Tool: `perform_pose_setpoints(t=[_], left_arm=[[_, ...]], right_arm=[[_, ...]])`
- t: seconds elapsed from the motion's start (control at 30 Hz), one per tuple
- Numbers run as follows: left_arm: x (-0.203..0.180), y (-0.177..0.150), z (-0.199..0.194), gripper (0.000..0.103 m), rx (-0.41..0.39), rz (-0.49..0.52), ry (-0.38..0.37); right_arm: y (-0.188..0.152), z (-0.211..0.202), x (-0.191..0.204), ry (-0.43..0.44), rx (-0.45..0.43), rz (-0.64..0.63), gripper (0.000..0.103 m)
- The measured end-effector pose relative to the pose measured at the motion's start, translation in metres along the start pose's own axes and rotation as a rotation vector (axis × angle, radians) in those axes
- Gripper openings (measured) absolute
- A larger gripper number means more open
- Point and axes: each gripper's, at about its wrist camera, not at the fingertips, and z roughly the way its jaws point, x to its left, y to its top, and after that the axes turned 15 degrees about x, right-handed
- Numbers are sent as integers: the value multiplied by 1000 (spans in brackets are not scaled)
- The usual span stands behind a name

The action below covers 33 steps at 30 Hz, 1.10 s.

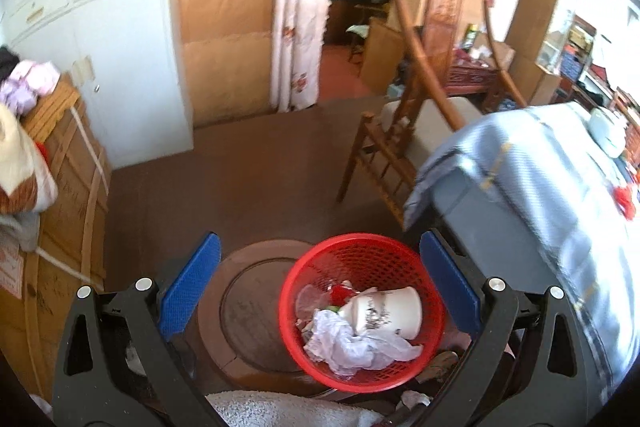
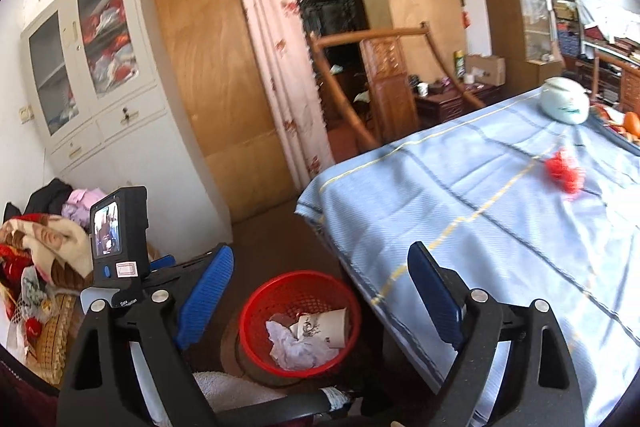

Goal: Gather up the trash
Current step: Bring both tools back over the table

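Both 2 wrist views look forward and downward, the left nearer, sharing the red mesh plastic basket (image 1: 362, 307) (image 2: 300, 321) beside the blue-clothed table (image 1: 532, 187) (image 2: 500, 207).

Little can be read — at the lower left of the right wrist view, the black camera mount (image 2: 120, 301) bears small white print beginning "Data"; the rest is too blurred.

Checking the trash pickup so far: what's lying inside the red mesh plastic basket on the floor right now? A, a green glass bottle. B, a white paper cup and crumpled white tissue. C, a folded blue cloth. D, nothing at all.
B: the red mesh plastic basket holds a white paper cup on its side and crumpled white tissue.
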Motion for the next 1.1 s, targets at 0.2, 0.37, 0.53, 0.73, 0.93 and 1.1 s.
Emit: perform_pose_setpoints(t=[0.2,0.37,0.53,0.73,0.93,1.1], left_arm=[[-33,-17,-34,96,-80,108,-30],[-57,-34,-64,96,-147,197,-64],[-79,-54,-92,96,-199,284,-114],[-107,-80,-114,96,-271,392,-117],[-139,-98,-119,96,-313,490,-102],[-172,-101,-108,96,-306,571,-104]], right_arm=[[-21,-47,-11,-57,-91,39,91],[-44,-88,-21,-107,-166,77,93],[-71,-127,-37,-148,-239,128,97],[-103,-166,-61,-201,-307,193,97],[-118,-186,-91,-244,-330,259,97],[-120,-189,-119,-278,-318,304,97]])
